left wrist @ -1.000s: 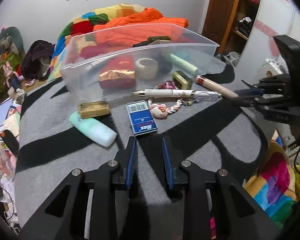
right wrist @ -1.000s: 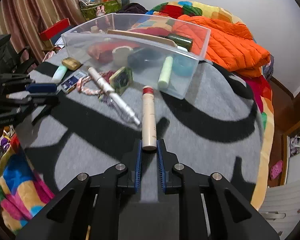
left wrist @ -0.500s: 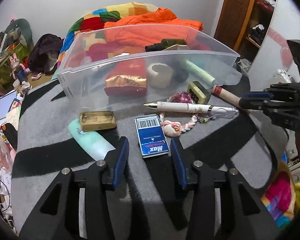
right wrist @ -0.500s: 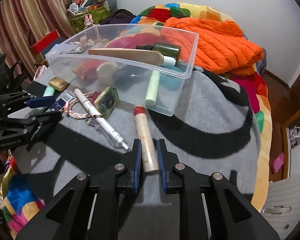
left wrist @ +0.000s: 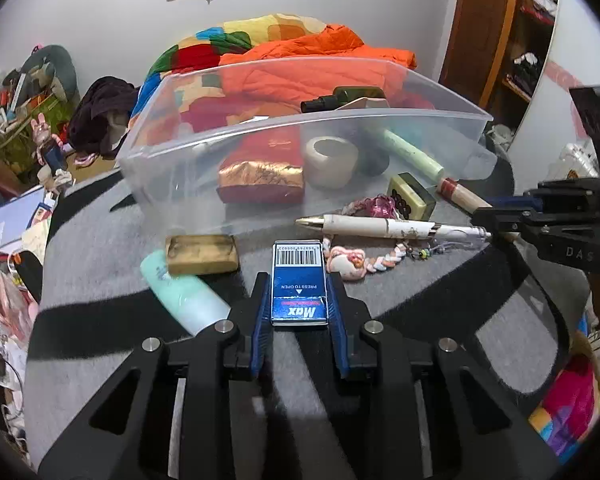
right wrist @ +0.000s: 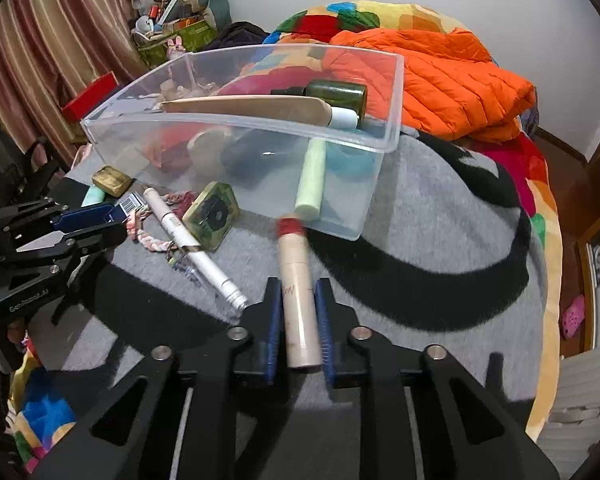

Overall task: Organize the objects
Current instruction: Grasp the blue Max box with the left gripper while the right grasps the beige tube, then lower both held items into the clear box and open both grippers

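A blue "Max" staple box (left wrist: 299, 264) lies on the grey and black blanket in front of the clear plastic bin (left wrist: 172, 184). My left gripper (left wrist: 299, 278) straddles the box, its jaws closing with both pads against the box's sides. It also shows at the left edge of the right wrist view as the left gripper (right wrist: 114, 224). My right gripper (right wrist: 298, 284) is shut on a beige tube with a red cap (right wrist: 294, 256), which points toward the bin (right wrist: 236, 128). The bin holds a red-gold pouch, a tape roll, a green tube, a dark bottle and a wooden piece.
Loose on the blanket near the bin lie a white pen (left wrist: 388, 226), a gold bar (left wrist: 202, 254), a mint tube (left wrist: 188, 298), a green tile block (left wrist: 412, 196) and a braided charm (left wrist: 352, 260). An orange jacket (right wrist: 440, 80) is heaped behind. The bed edge drops off at the right.
My left gripper moved forward, widened, and came in around the blue box. My right gripper slid further along the beige tube, so more of it now sits between the pads.
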Available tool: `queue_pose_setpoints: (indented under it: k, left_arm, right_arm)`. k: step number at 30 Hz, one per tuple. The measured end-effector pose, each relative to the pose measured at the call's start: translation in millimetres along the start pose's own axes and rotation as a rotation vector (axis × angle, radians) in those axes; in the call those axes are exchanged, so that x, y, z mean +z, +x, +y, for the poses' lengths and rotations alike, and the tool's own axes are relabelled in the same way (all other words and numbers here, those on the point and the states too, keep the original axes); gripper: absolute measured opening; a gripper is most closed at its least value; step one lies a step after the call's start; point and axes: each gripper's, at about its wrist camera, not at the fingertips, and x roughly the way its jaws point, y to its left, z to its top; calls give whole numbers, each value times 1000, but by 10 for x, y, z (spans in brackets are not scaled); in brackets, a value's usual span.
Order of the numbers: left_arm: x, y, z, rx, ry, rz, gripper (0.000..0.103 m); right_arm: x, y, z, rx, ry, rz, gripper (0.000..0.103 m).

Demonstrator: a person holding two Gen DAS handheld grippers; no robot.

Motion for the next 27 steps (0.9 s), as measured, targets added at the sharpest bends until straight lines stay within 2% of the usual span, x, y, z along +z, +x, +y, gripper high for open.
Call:
queue_pose_setpoints:
  k: [6,13,20,27]
  left_arm:
    - [-96,-164,45,-13,-41,-27,27]
    - [-83,-465,89,-44,-95,-101,27]
    - [145,-723,99,-46,-99,-192,27]
    - [446,-769,46,-48,-86,-241,27]
  right_arm:
    - [-135,-170,86,-23,-2,-33,14]
    - [-112,-490,134,-2,27,-119,14]
    - [105,-734,154,6,52,-224,14]
    - [353,-778,182,-1,84,-286,14]
